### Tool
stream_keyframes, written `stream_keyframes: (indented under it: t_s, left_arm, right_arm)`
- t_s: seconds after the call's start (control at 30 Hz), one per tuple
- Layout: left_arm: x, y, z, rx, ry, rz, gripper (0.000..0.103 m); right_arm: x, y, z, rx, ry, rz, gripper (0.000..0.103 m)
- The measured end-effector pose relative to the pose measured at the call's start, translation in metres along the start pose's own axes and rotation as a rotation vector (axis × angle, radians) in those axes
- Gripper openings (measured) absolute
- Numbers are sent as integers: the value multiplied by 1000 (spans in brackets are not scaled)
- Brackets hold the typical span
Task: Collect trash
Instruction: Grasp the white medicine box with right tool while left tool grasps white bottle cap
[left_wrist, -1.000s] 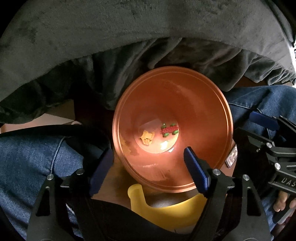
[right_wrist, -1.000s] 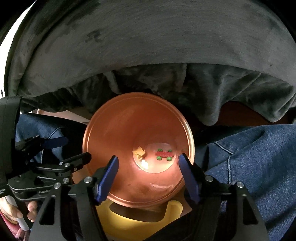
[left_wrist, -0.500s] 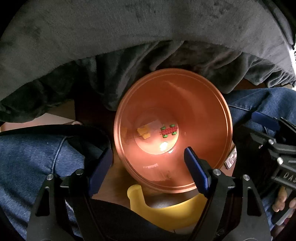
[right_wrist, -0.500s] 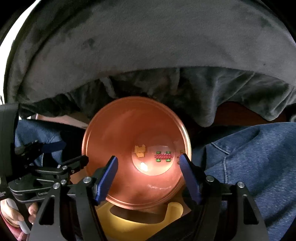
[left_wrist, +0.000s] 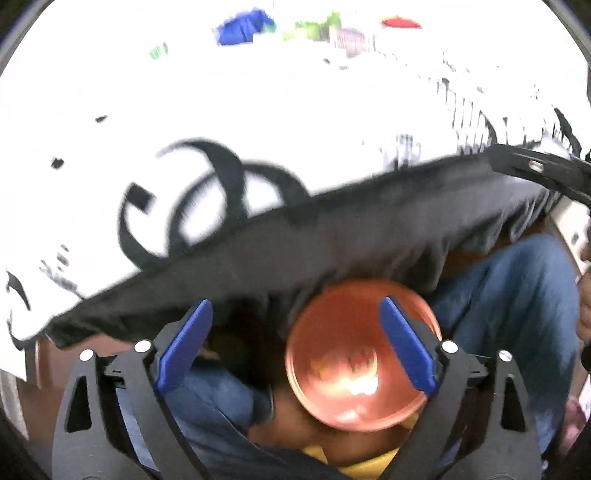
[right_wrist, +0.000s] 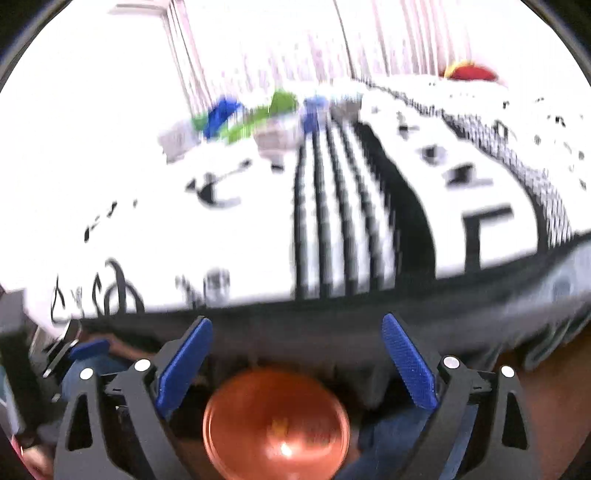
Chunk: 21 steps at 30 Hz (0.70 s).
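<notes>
Both views are smeared by motion blur. The left gripper has its jaws wide apart, having just been opening, with nothing between the blue pads. Below and beyond it stands an orange bin, round-mouthed, between the person's knees in blue jeans; at its bottom lie small scraps of trash, one yellowish and one red and green, too blurred to name more closely. A yellow object shows under the bin's near rim.

The right gripper also has its jaws spread wide, just opened further, and empty. From this side the orange bin sits low between the fingers, with a faint yellow scrap inside.

Past the bin hangs the dark grey edge of a blanket, and beyond it a bed with a white cover printed in black. On the far part of the bed lie blue, green and pale items, and a red thing at the far right. The other gripper shows at the left edge of the right view.
</notes>
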<state>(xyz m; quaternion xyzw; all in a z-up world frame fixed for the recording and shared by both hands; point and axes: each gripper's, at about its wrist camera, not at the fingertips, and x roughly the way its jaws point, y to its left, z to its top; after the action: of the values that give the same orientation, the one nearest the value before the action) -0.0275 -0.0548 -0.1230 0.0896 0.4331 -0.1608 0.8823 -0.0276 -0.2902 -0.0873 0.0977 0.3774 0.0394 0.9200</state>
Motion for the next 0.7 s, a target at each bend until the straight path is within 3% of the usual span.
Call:
stream_keyframes:
  t_s: [0.13,0.3,0.53,0.7]
  left_arm:
    - [-21,8,17,-24,-82,22,92]
    - [-29,19,24,-57,-118,50,92]
    - [-35,28,22,-90,-128,62,92]
    - [-42,30,18,-93,-134,74,92]
  right_arm:
    - [12,8,50,-10,-78,-25,97]
    - [53,27,109,-5,-110,-125,97]
    - [121,50,167,14,-82,-283,97]
    - [151,60,177,-27,-22,-368,97]
